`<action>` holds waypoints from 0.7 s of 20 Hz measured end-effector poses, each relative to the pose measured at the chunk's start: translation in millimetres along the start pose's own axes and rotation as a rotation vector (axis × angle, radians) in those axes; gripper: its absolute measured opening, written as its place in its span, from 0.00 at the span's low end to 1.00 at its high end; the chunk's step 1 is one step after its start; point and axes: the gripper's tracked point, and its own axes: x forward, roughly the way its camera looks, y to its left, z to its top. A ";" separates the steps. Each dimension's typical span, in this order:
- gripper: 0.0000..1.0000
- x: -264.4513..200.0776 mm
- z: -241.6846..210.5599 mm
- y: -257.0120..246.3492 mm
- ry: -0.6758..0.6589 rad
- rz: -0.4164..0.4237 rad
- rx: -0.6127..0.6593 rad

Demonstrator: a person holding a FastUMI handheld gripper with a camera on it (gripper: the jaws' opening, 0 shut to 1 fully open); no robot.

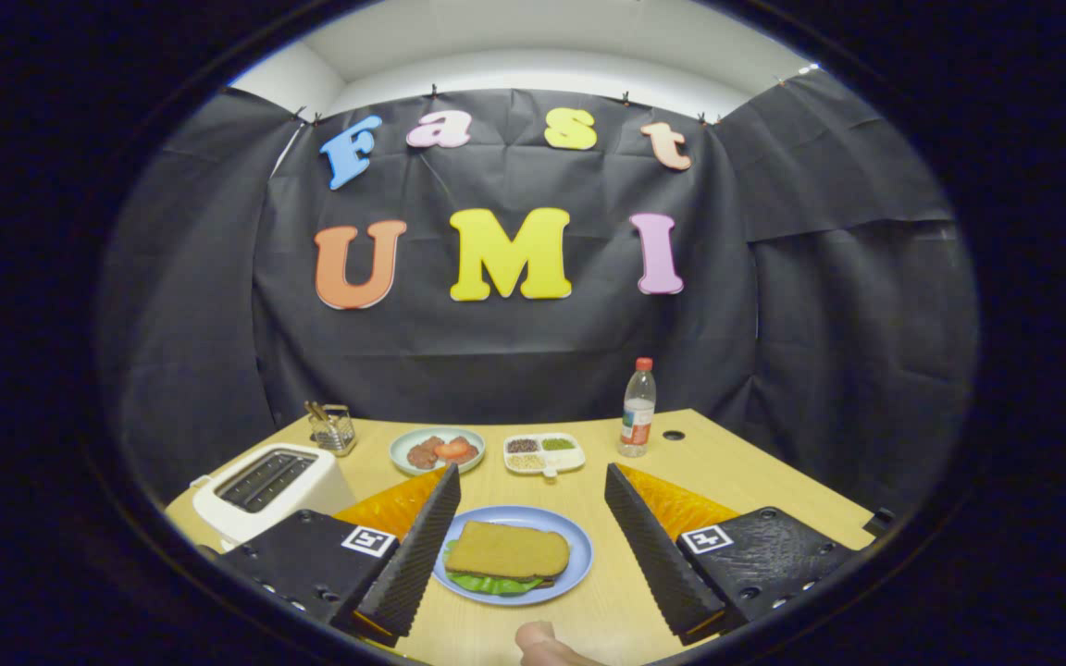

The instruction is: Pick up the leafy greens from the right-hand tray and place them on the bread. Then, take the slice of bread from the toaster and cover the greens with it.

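Now the tongs (528,536) are spread wide and hold nothing. Between their two fingers, just ahead, sits a blue plate (579,555) on the table (755,472). On the plate a slice of bread (507,549) lies flat on top of the leafy greens (493,583), and a bit of green peeks out at about 6 o'clock under the bread. So the greens look covered, and I think the job is close to done.

Bread like this is light and soft – squeeze it hard and it will dent or crumble. If it needs a nudge, take it gently by its two side edges, at 3 and 9 o'clock. The greens are thin and floppy, so they could slip out if the bread gets dragged.

At about 10 o'clock from the plate stands the white toaster (265,486). Beyond the plate, near 12 o'clock, sit a small plate of food (438,450), a white tray (544,452) and a water bottle (638,407). A fingertip (547,643) shows close by, at 6 o'clock.
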 end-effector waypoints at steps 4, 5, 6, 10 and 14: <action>0.96 -63.6 45.4 3.6 -0.059 0.003 0.014; 0.96 -79.0 53.4 2.9 -0.073 -0.002 0.003; 0.96 -94.3 61.6 4.0 -0.089 -0.005 -0.011; 0.95 -149.2 86.9 11.9 -0.151 0.044 -0.031; 0.95 -179.3 93.1 4.5 -0.181 0.044 -0.027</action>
